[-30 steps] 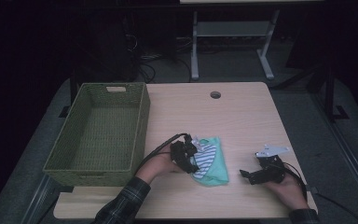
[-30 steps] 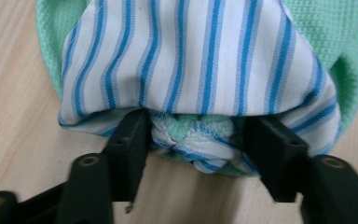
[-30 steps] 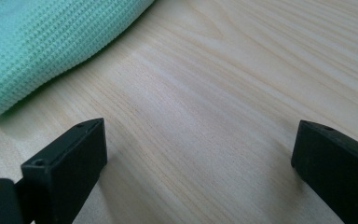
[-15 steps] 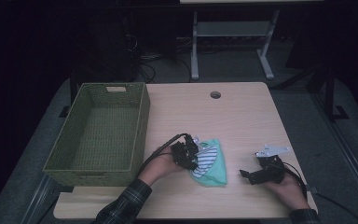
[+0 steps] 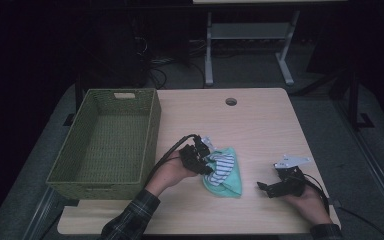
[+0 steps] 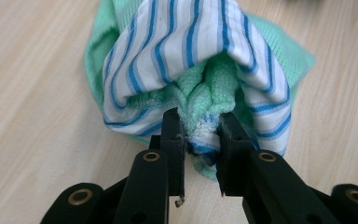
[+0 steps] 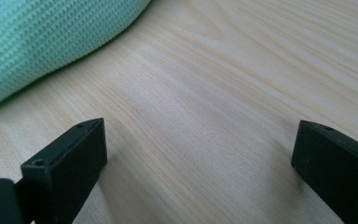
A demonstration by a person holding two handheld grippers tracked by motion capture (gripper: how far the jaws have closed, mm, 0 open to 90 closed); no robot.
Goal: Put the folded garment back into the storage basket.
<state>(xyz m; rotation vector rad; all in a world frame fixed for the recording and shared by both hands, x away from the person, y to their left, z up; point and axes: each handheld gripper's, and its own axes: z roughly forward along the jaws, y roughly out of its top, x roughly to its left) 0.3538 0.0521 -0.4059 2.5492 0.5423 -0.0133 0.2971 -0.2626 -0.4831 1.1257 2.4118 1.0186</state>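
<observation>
Left gripper view: my left claw (image 6: 200, 135) pinches striped cloth (image 6: 186, 51) plus green cloth (image 6: 200, 88) near bench's front edge. Lift straight, keep squeeze, carry to basket (image 5: 150, 125) at left edge. Right claw (image 7: 196, 154) gapes empty.

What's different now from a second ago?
The left claw has just closed its jaws on the bunched cloths, striped over green, and started lifting them a little. The right claw stayed open on the table; the basket is unmoved.
</observation>
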